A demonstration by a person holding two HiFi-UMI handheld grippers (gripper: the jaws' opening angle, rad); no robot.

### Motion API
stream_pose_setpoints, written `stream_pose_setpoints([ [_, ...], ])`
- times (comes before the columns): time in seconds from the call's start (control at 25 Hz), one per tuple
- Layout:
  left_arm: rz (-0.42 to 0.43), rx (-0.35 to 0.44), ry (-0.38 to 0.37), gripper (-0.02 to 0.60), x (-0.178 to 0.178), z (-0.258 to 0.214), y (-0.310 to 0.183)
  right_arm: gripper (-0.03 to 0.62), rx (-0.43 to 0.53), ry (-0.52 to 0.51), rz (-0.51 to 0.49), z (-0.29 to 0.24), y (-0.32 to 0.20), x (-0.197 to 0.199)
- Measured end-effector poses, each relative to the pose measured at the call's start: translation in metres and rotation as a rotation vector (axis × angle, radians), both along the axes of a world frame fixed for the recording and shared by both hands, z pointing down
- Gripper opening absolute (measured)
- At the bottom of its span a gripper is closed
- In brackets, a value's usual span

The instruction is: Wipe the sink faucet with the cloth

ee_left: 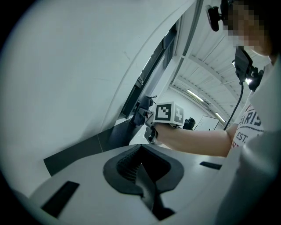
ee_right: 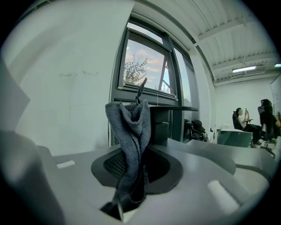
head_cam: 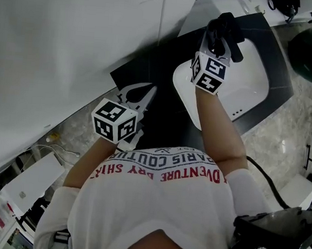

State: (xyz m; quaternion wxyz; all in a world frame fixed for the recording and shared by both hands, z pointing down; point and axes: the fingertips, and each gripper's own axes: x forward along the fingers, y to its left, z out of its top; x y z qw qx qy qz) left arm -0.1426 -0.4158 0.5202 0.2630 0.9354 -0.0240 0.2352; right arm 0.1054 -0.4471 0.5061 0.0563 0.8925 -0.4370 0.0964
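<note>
My right gripper [head_cam: 220,39] is shut on a dark grey cloth [head_cam: 227,28] at the back rim of the white sink [head_cam: 251,89]. The cloth covers the spot where the faucet stands, so I cannot see the faucet in the head view. In the right gripper view the cloth [ee_right: 129,127] rises bunched from between the jaws, and a thin dark lever [ee_right: 141,89] shows just behind its top. My left gripper [head_cam: 148,91] hangs over the dark counter [head_cam: 150,66] left of the sink, shut and holding nothing. Its view shows the right gripper's marker cube [ee_left: 169,113] ahead.
A white wall [head_cam: 72,32] runs close along the counter's left side. A window [ee_right: 145,66] stands behind the sink. A dark green object [head_cam: 309,53] lies right of the counter. Cables and boxes [head_cam: 26,186] sit on the floor at lower left.
</note>
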Motion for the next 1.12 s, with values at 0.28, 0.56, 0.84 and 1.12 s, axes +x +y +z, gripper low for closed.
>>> stream_pose_setpoints([
  [0.28, 0.033, -0.006, 0.010, 0.002, 0.005, -0.004, 0.014, 0.081, 0.012, -0.005, 0.020, -0.007, 0.041, -0.005],
  [0.56, 0.080, 0.001, 0.023, 0.002, 0.017, -0.013, 0.029, 0.081, 0.016, 0.008, 0.047, -0.015, 0.081, -0.009],
  [0.84, 0.113, 0.005, 0.020, 0.002, 0.020, -0.015, 0.044, 0.081, 0.033, 0.008, 0.066, -0.017, 0.116, -0.010],
  [1.12, 0.123, 0.018, 0.024, 0.001, 0.019, -0.020, 0.052, 0.081, 0.046, -0.011, 0.054, -0.018, 0.121, -0.010],
])
